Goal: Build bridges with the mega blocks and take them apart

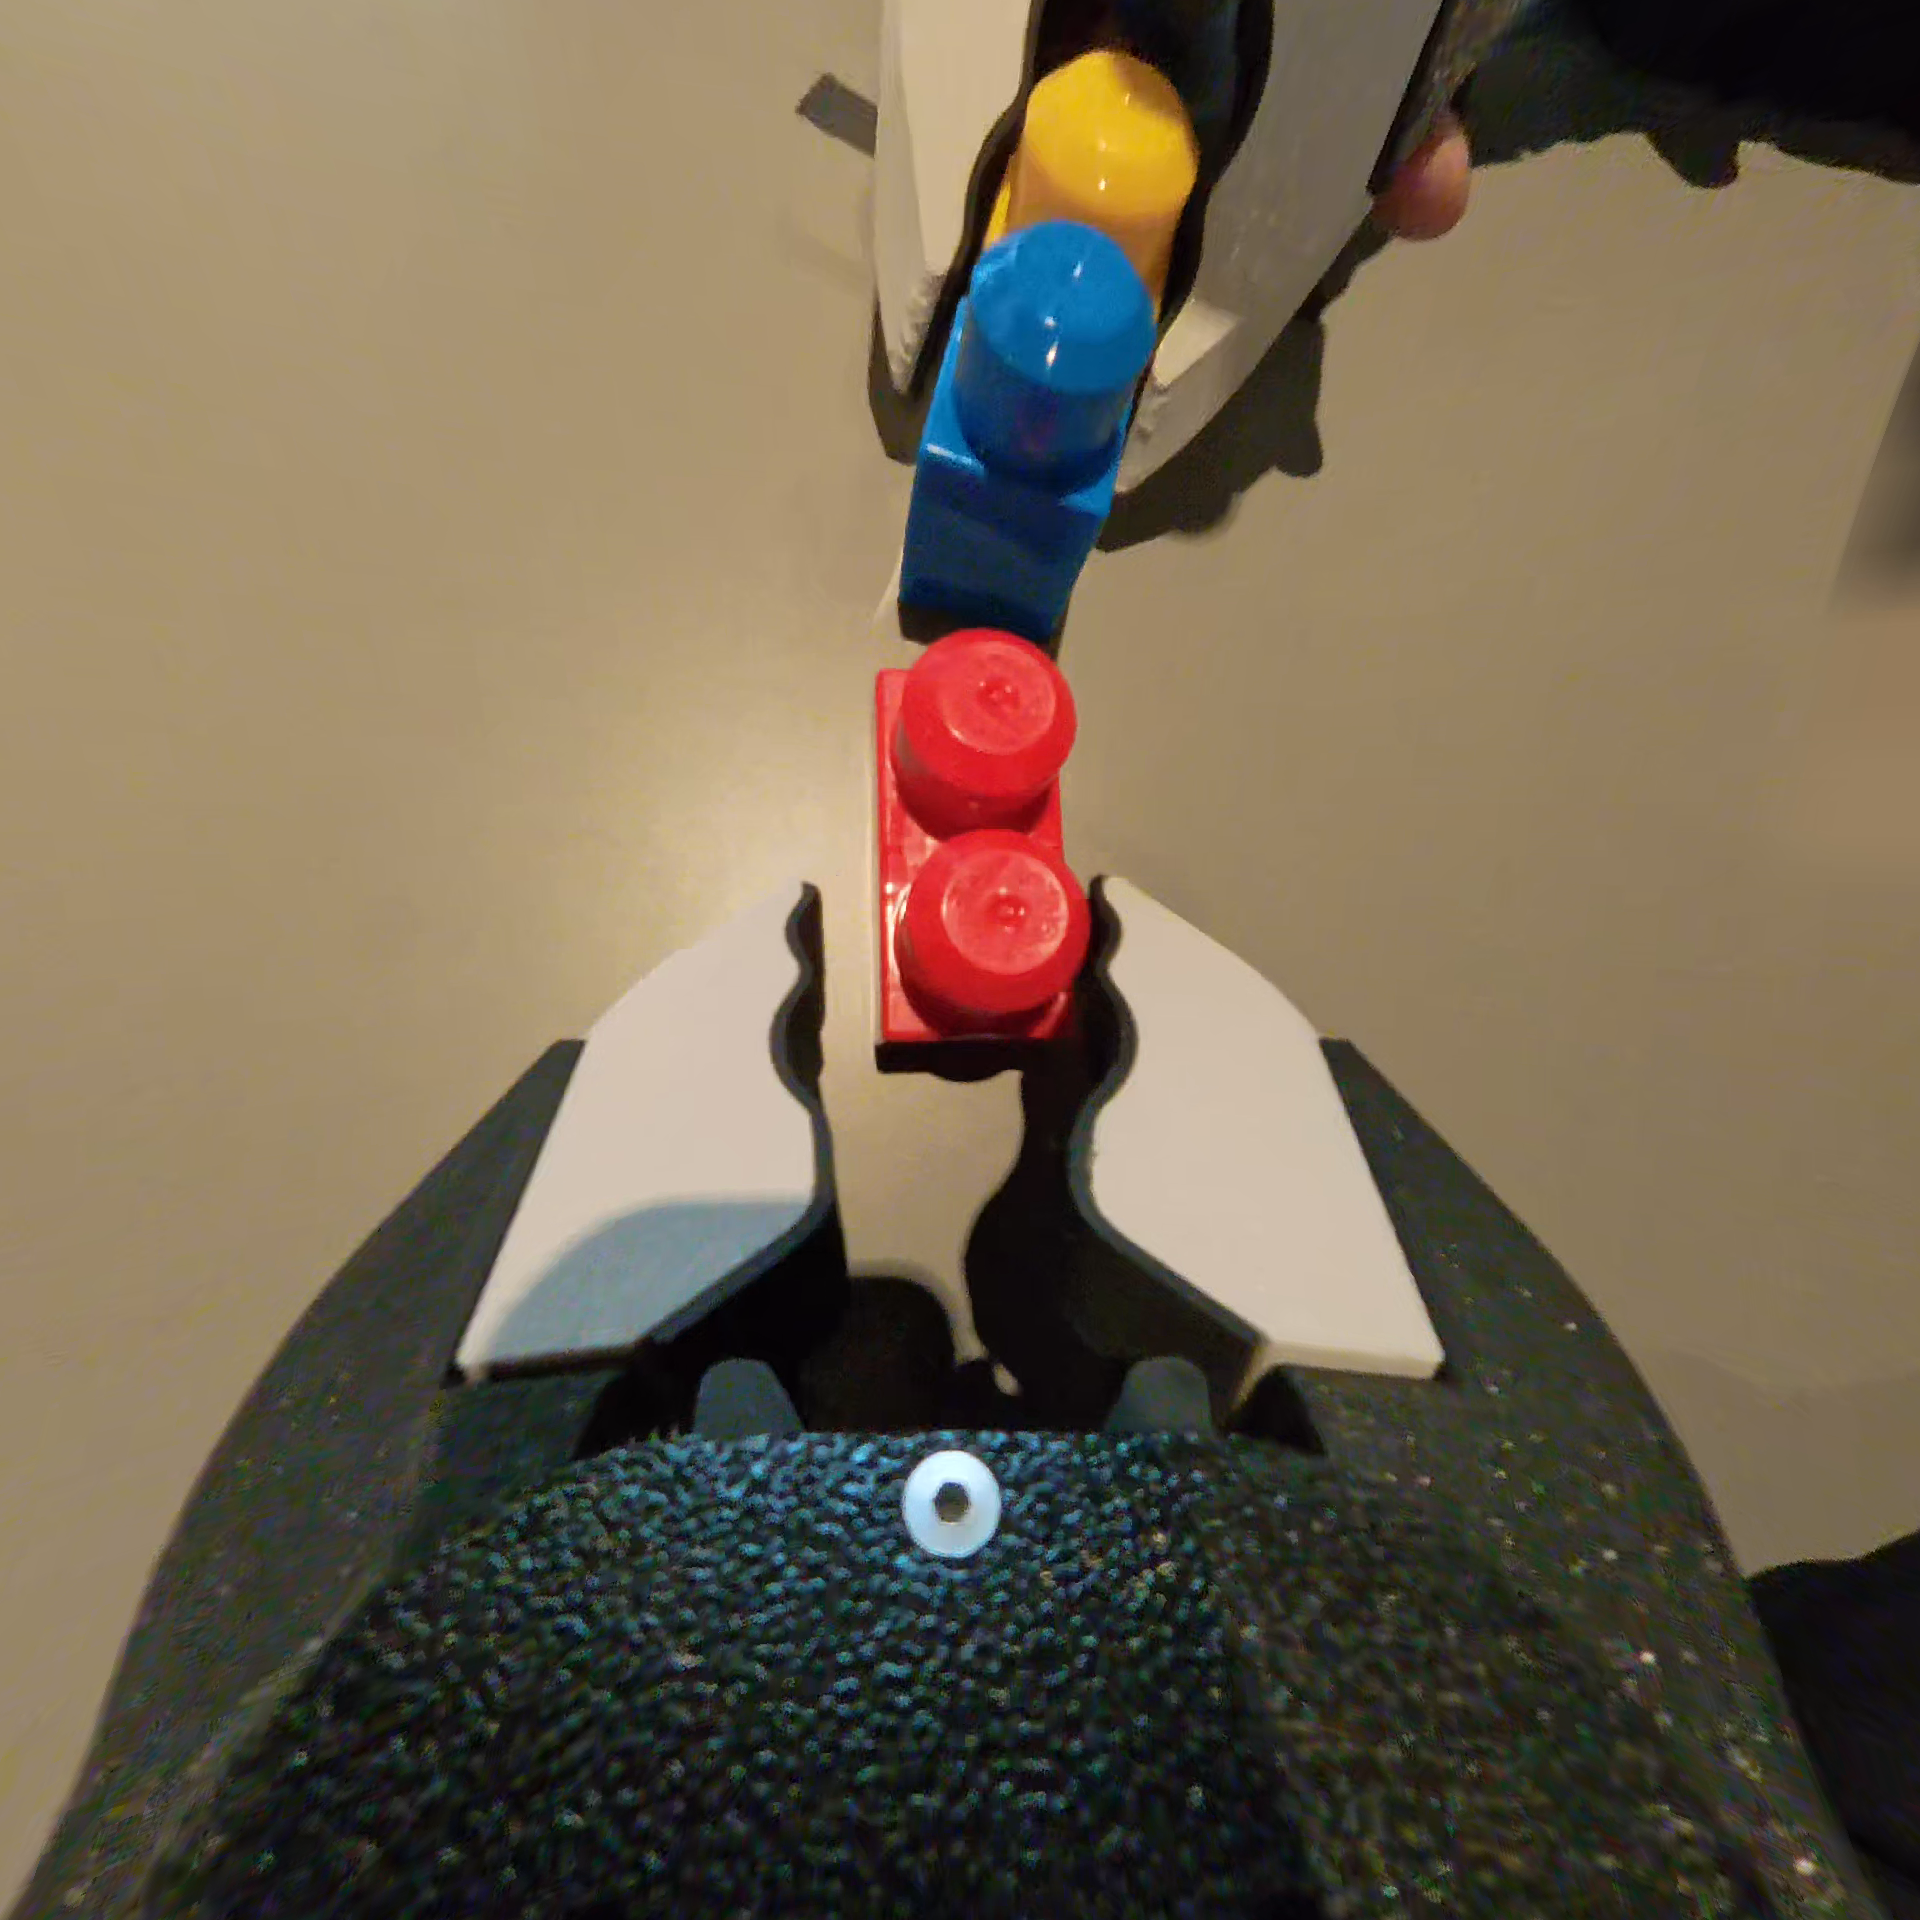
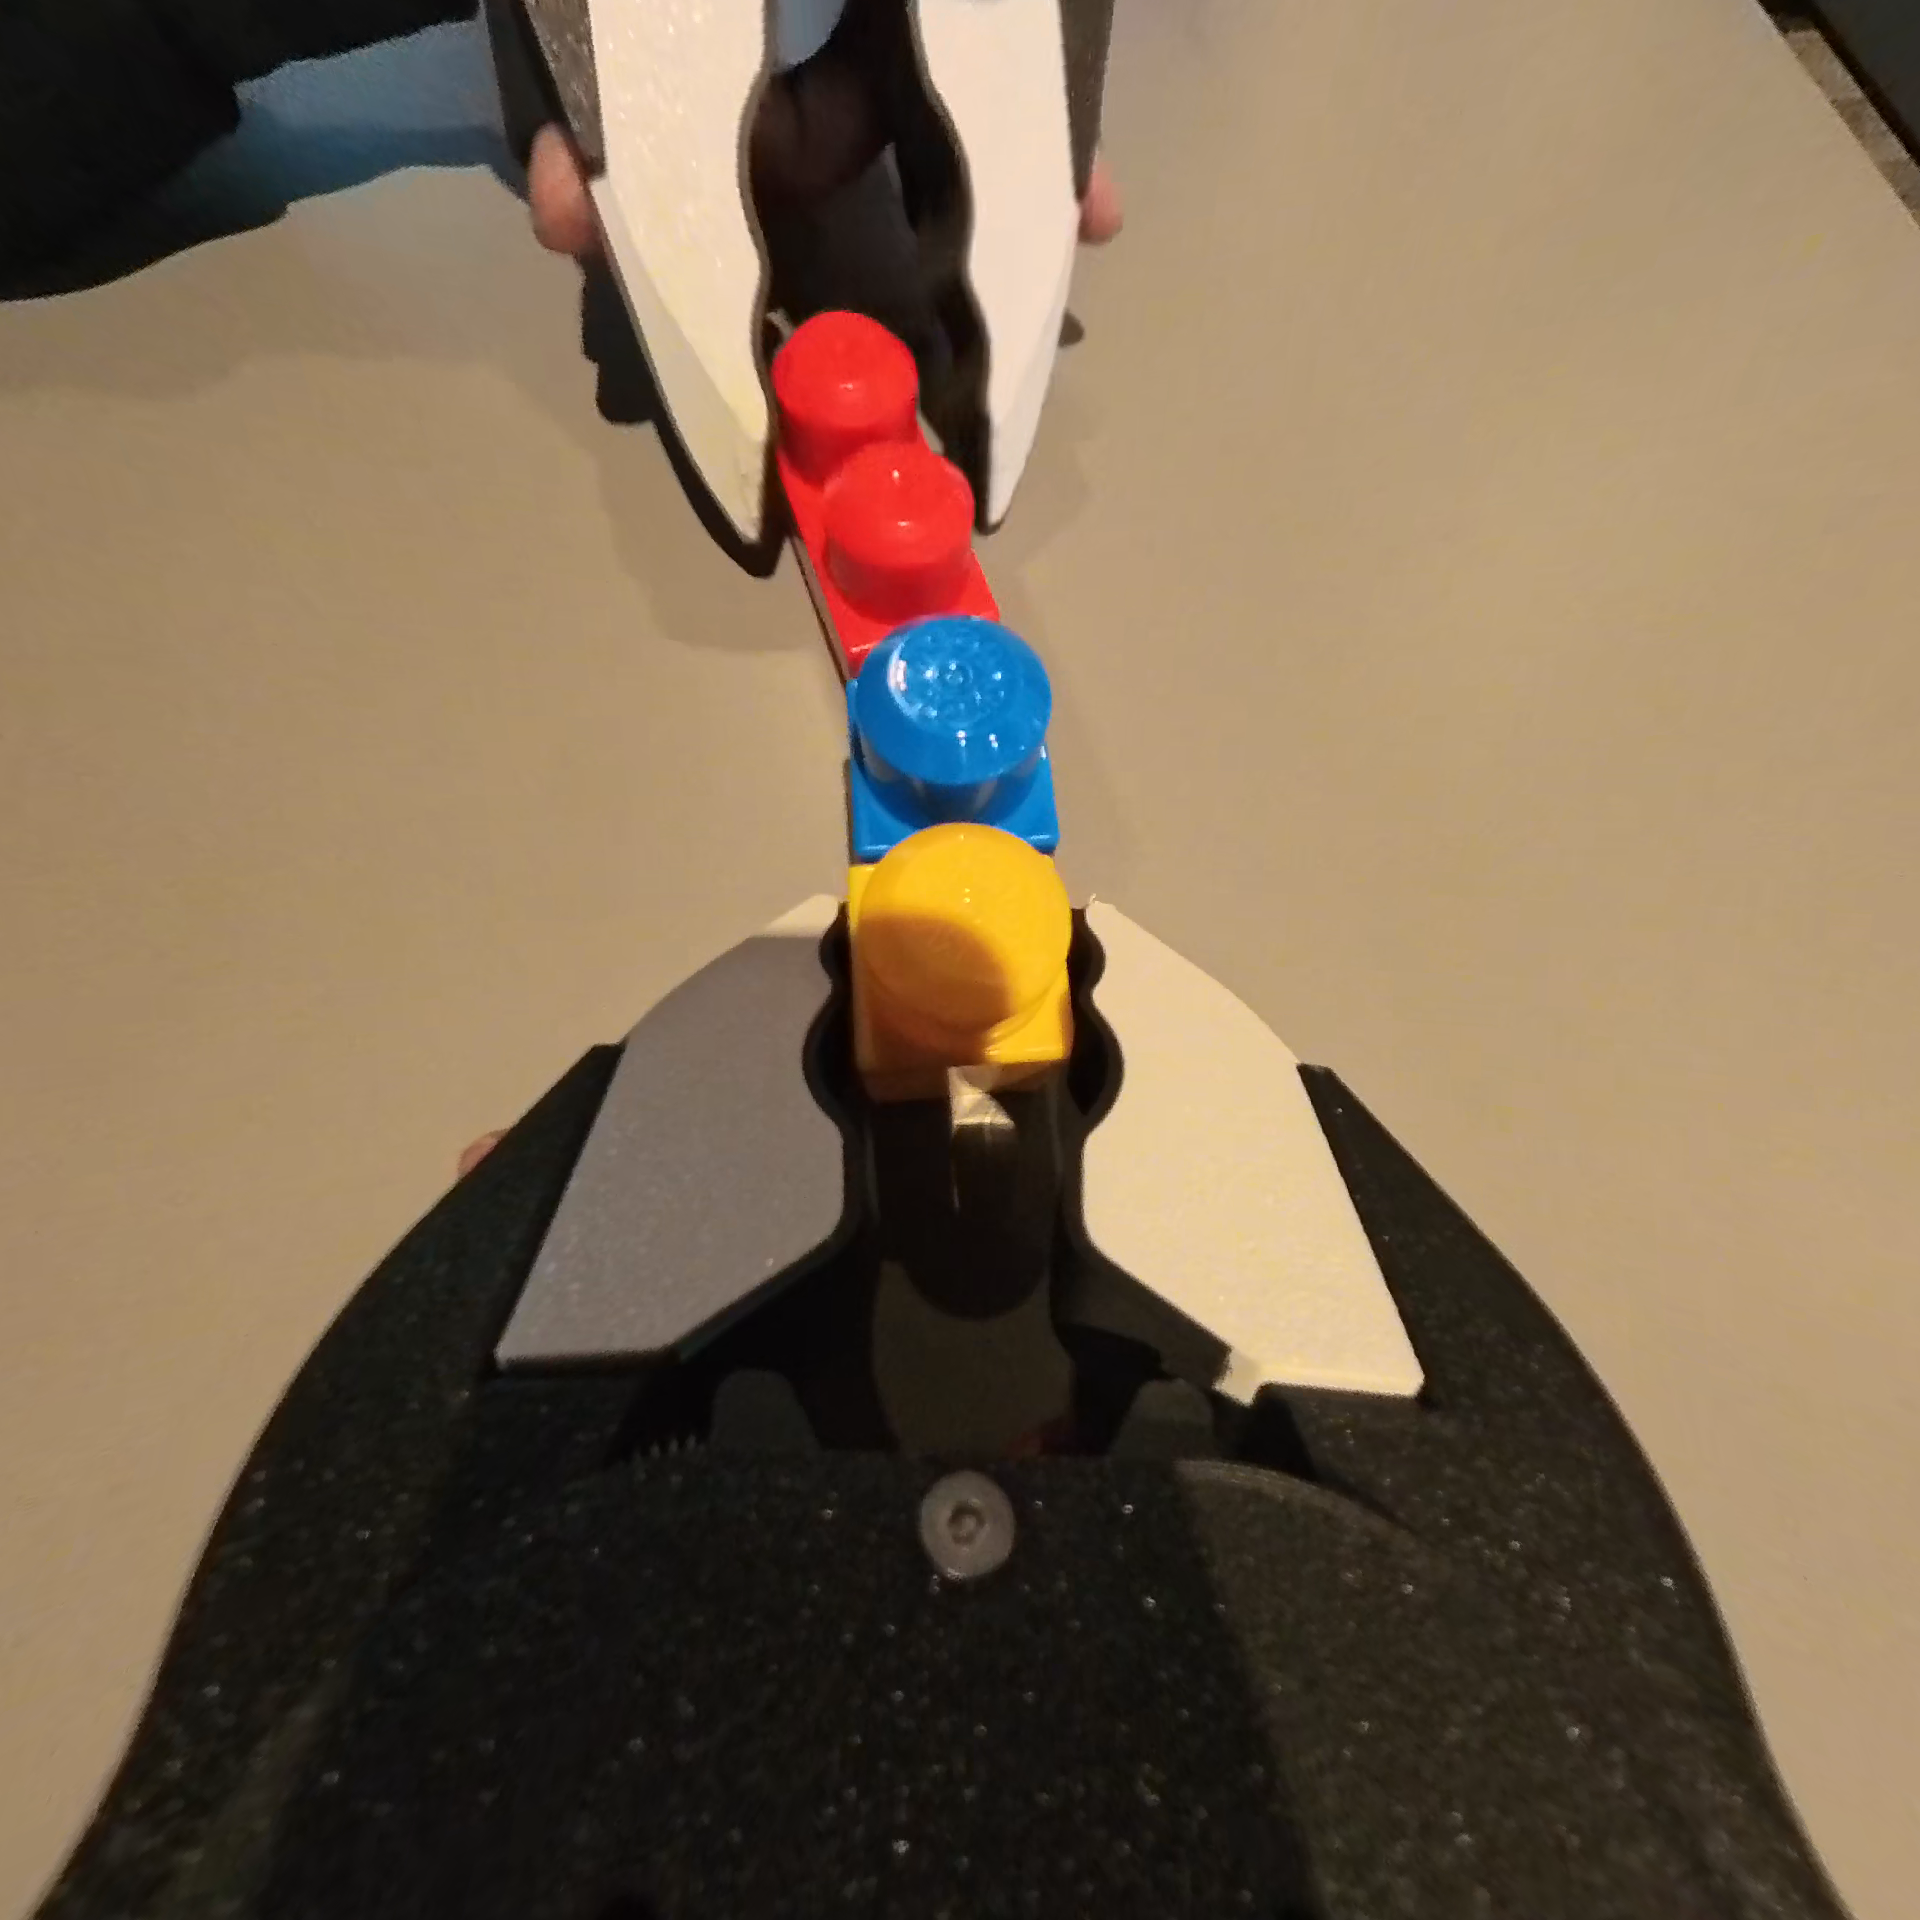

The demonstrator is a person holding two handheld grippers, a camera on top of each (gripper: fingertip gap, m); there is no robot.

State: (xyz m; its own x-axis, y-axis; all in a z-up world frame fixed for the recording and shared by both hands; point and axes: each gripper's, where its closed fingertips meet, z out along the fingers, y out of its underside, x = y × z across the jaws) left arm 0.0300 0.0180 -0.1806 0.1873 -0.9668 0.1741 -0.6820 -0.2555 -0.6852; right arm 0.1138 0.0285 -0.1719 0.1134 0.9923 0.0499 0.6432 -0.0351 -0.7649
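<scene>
Left tongs (image 1: 951, 966) straddle the flat red block (image 1: 971, 862) at 12 o'clock, slightly agape, not clamped. Right tongs (image 2: 961, 987) pinch the yellow block (image 2: 961, 977); blue block (image 2: 951, 748) between, on the surface (image 1: 416, 623). Likely dismantling: next, clamp red and pull apart.

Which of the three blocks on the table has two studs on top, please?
The red block, lying flat between the open jaws of the left gripper. The blue block and the yellow block each carry one stud.

Place unclear: only a plain beige tabletop (image 1: 416, 520).
</scene>
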